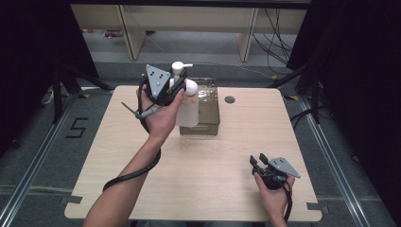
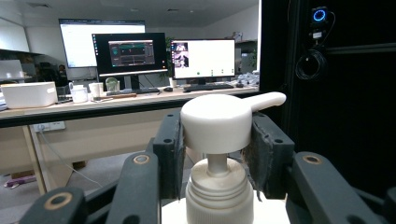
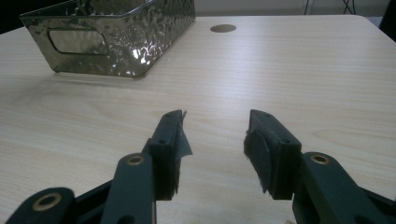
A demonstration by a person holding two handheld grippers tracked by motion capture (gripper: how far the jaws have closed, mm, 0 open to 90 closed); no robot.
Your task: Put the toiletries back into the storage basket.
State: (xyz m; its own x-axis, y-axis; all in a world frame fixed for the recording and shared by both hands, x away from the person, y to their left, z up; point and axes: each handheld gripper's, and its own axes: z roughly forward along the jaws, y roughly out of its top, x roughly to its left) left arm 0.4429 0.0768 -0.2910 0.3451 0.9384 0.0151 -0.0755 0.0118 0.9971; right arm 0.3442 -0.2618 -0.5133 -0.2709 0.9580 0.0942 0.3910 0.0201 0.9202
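High view, pump bottle: I am holding the white pump bottle (image 1: 187, 101) in the air over the near end of the clear textured bin (image 1: 206, 109), which is standing toward the far middle of the bench (image 1: 213, 165).
High view, left hand-held gripper: I am gripping with the left hand-held gripper (image 1: 178, 81) up at the bottle's neck, so the body is hanging below it; I am judging the step in hand to be lowering the bottle into the bin.
High view, right hand-held gripper: I am resting the right hand-held gripper (image 1: 259, 160) near the bench's near right corner, well apart from the bin.
Left gripper view, grip: I am pinching the pump head (image 2: 219, 122) between the two pads, with the spout (image 2: 267, 100) sticking out past the right pad and the threaded collar (image 2: 219, 189) sitting just below.
Left gripper view, advice: I am thinking the head could slide on its stem, so I am planning a slow, straight descent with the bottle kept upright and no twisting.
Right gripper view, jaws: I am keeping the jaws spread with nothing between them, pointing across bare wood.
Right gripper view, bin: I am seeing the bin (image 3: 116, 32) ahead to the left, with its handle cut-out (image 3: 74, 41) facing me.
Right gripper view, advice: I am judging the bin light enough to skid, so I am considering steadying its wall before letting the bottle go.
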